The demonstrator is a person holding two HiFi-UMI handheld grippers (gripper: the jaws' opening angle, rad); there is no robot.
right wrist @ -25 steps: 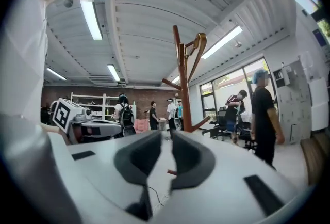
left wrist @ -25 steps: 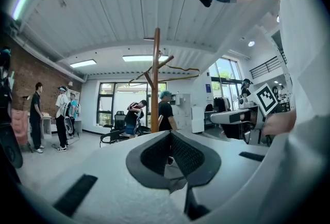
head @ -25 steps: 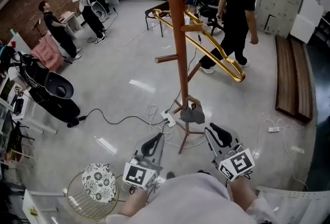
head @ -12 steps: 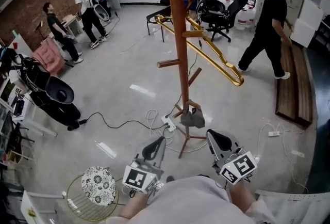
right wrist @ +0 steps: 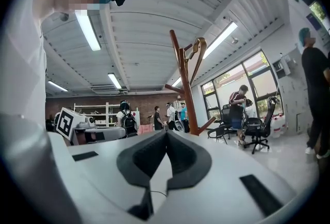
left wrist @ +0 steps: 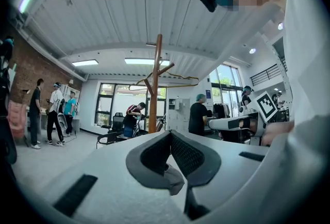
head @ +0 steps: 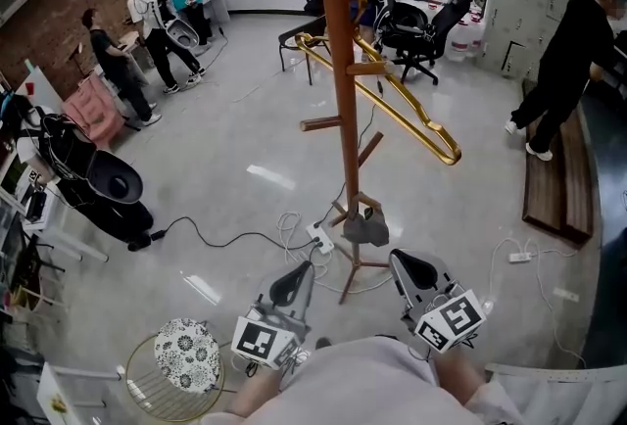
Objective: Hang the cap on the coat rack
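Head view: left tongs, right tongs both closed, empty.

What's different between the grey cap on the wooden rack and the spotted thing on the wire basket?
The grey cap is plain; the spotted thing is black-and-white patterned. The grey cap hangs low on the coat rack; the spotted thing lies flat on the wire basket. Both look like soft fabric.

No legible txt, labels or nos. in any view.
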